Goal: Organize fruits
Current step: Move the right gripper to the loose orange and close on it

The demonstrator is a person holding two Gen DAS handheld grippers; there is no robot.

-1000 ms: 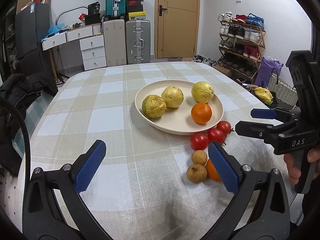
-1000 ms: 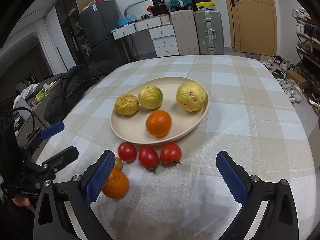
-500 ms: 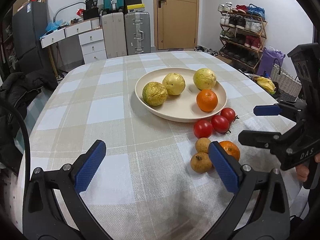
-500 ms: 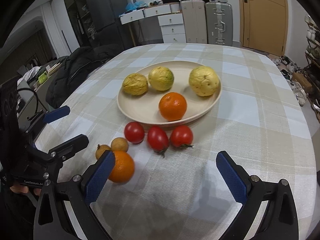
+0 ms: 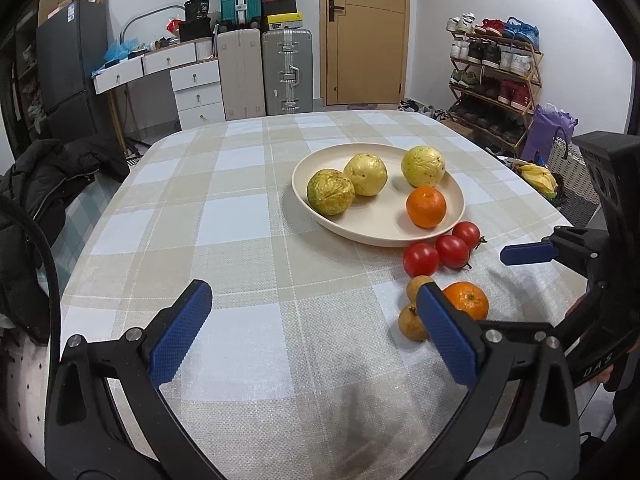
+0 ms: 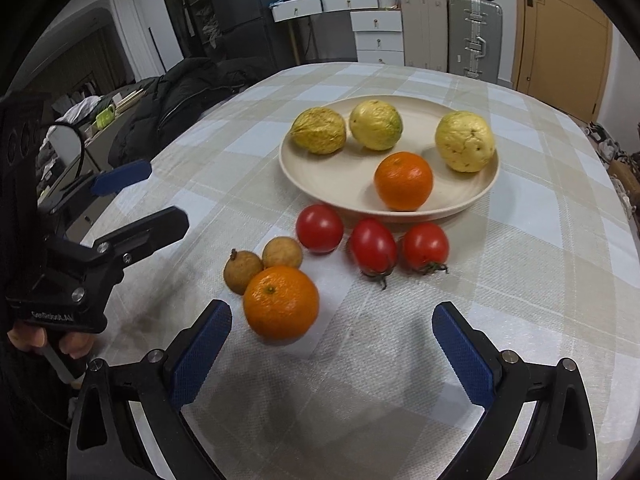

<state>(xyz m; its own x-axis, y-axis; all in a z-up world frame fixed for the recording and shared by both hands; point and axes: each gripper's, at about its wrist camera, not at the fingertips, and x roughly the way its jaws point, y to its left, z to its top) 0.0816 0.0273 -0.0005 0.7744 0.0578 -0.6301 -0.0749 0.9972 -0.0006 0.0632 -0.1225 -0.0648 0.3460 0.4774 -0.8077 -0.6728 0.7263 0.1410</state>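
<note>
A cream plate holds three yellow-green guavas and an orange. On the cloth in front of it lie three red tomatoes, two small brown longans and a second orange. My right gripper is open and empty, just in front of the loose orange, which sits near its left finger. My left gripper is open and empty, left of the loose fruit; its right finger hides part of the longans.
The checked tablecloth covers a rounded table. A black jacket hangs at the left edge. Suitcases, drawers and a shoe rack stand beyond the far side.
Both grippers have moved closer to the loose fruit. The right gripper has come down toward the loose orange. No fruit has moved.
</note>
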